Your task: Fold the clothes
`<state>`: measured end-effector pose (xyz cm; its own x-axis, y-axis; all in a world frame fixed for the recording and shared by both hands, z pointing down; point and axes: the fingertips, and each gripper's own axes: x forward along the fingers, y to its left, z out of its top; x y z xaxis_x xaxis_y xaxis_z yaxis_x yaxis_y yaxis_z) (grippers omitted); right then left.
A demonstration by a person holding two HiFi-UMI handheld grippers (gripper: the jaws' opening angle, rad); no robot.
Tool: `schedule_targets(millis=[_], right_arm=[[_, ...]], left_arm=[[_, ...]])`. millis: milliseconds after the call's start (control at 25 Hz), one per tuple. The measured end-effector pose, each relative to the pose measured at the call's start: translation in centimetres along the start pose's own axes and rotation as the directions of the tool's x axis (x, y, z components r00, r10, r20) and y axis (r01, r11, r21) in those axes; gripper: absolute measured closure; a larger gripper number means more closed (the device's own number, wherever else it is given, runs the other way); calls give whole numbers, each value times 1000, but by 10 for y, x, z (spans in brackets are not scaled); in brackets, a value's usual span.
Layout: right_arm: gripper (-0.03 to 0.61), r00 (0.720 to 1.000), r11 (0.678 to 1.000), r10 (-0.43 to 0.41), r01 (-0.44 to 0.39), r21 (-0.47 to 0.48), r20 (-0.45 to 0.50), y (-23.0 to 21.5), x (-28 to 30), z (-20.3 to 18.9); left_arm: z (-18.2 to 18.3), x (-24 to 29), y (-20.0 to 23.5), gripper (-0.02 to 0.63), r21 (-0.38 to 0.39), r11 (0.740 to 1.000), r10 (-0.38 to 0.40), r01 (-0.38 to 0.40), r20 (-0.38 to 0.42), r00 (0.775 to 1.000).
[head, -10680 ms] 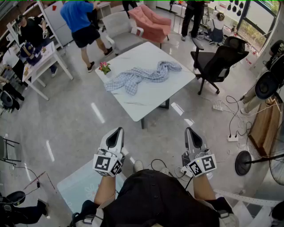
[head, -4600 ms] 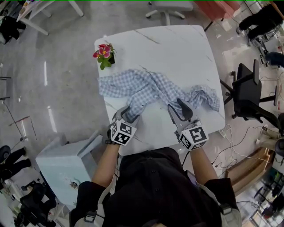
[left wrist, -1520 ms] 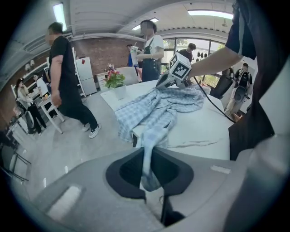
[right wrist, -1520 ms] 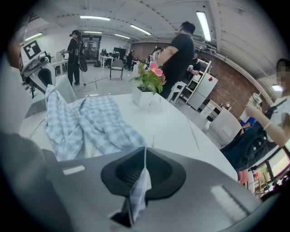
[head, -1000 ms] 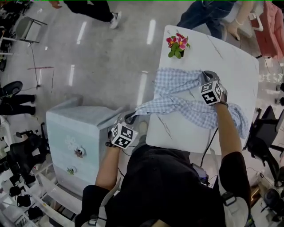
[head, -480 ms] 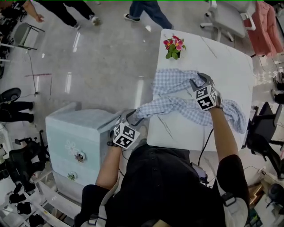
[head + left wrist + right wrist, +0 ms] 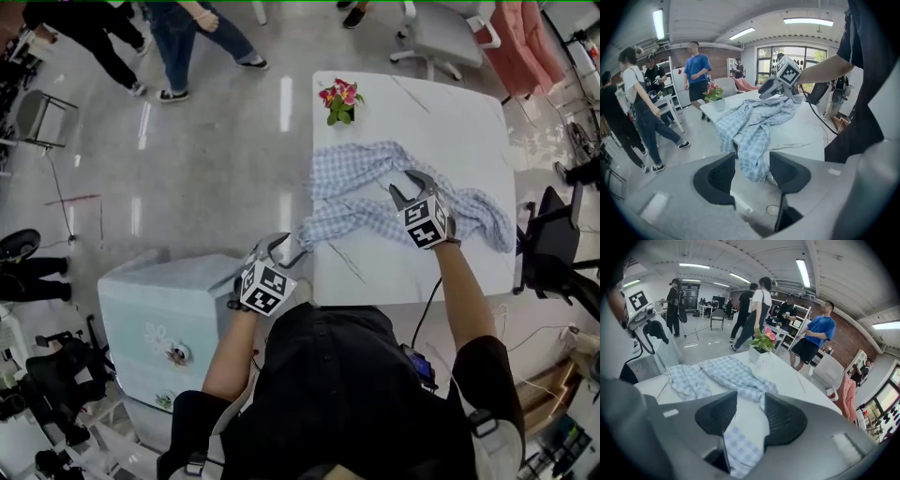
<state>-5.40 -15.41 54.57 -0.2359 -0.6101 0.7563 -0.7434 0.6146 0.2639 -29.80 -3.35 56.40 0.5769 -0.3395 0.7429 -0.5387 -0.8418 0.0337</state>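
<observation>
Shirt (image 7: 361, 169) stretched sideways across table (image 7: 450, 112), one end overhanging, left gripper (image 7: 287, 247) and right gripper (image 7: 405, 187) fingers just opened

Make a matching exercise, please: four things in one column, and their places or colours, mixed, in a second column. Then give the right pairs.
Sides are as in the head view.

1. flower pot
2. checked garment
3. cabinet
4. office chair

a. black, on the floor, right of the table
b. lies across the table, one end over its edge
c. stands at a table corner
d. pale blue, on the floor, left of the table

Pairs: 1-c, 2-b, 3-d, 4-a.
</observation>
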Motion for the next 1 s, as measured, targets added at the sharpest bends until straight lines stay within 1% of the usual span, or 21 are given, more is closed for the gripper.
schedule_targets(millis=[160, 280, 440, 600, 720, 800, 880, 1000], right_arm=[[397, 999, 998, -46, 46, 51, 2, 22, -26, -10], [400, 996, 992, -85, 85, 93, -4, 41, -48, -26], [403, 992, 981, -125, 127, 148, -21, 63, -78, -55], [403, 985, 965, -165, 172, 196, -51, 80, -113, -92], [403, 981, 949, -186, 193, 248, -51, 80, -132, -118], [405, 980, 943, -196, 201, 265, -47, 69, -141, -134], [407, 979, 942, -198, 203, 269, -46, 57, -147, -148], [410, 981, 947, -193, 194, 255, -32, 35, -157, -163]], left_arm=[[-2, -12, -6, 382, 53, 998, -28, 26, 28, 999], [2, -12, -15, 390, 102, 993, -65, 59, 49, 997], [12, -1, -37, 390, 165, 980, -126, 115, 59, 990], [24, 4, -68, 391, 228, 960, -183, 165, 60, 981], [31, 6, -92, 391, 269, 945, -206, 187, 43, 978], [42, 9, -103, 391, 290, 940, -201, 181, 41, 979], [55, 15, -113, 391, 300, 939, -189, 167, 44, 981], [75, 31, -131, 393, 289, 945, -176, 155, 48, 983]])
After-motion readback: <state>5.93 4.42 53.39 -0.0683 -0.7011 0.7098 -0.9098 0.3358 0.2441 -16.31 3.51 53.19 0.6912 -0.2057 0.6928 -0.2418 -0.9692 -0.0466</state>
